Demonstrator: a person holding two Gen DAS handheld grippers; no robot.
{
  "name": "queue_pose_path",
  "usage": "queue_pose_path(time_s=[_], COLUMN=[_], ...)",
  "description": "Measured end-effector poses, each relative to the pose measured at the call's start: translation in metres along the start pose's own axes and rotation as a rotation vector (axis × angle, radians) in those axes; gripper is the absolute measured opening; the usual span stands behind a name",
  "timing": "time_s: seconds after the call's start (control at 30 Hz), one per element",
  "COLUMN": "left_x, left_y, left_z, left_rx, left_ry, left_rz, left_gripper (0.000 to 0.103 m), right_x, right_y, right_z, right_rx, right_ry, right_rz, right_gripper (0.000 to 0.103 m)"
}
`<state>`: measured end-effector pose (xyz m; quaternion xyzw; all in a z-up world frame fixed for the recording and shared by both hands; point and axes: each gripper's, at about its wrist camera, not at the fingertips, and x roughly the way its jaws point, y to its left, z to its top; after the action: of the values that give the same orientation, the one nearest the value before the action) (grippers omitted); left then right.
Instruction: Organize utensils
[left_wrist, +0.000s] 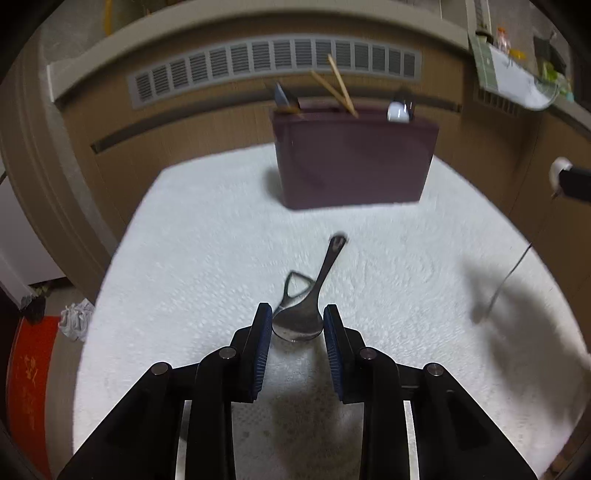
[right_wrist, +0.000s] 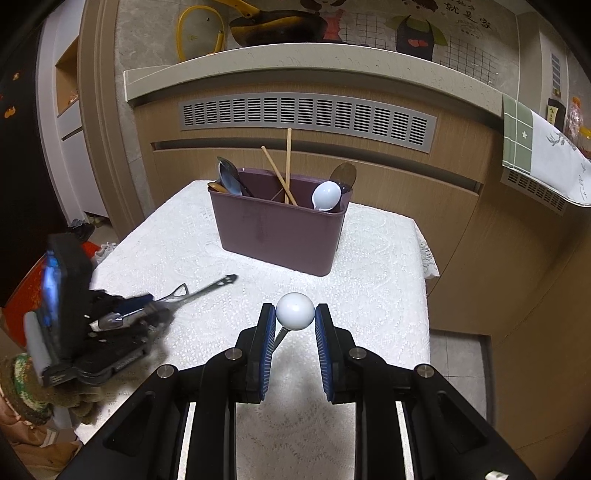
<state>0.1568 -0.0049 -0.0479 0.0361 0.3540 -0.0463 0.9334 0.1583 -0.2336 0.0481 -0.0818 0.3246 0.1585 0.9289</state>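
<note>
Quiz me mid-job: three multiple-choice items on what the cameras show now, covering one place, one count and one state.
1. Where are the chopsticks?
A. on the floor
B. standing in the purple caddy
C. hanging on the wall

2. How many chopsticks are there?
A. two
B. four
C. six

3. How do the jaws of the right gripper stand?
A. wide open and empty
B. shut on a chopstick
C. shut on the white spoon

Answers: 1 B, they rise out of the caddy's top. 2 A, two crossed sticks show. 3 C, the spoon's round bowl sits pressed between both pads.
</note>
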Motion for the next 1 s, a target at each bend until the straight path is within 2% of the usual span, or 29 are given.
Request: queue_pose_path(time_s=[0.2, 0.63, 0.8, 1.0], left_x=[-0.058, -0.091, -0.117, -0.144], left_y=[0.001, 0.007, 0.012, 0.023], left_z=[0.026, 0.062, 0.106, 0.176], left_rx=[0.034, 0.05, 0.051, 0.035], left_ry=[-0.147, -0.204, -0.271, -0.377], left_rz=[0.005, -0.017, -0.049, -0.128], left_gripper=[0.029, 0.029, 0.029, 0.029], right_x=[-0.01, -0.028, -0.054, -0.084], right_y=[0.002, 0.01, 0.007, 0.003], right_z=[0.007, 0.026, 0.062, 0.131], right_rx=[-0.005, -0.039, -0.074, -0.121], right_ry=[-0.034, -0.095, -0.187, -0.321], right_rz=[-0.004, -0.02, -0.055, -0.081], right_gripper=[0.02, 0.02, 0.02, 0.02])
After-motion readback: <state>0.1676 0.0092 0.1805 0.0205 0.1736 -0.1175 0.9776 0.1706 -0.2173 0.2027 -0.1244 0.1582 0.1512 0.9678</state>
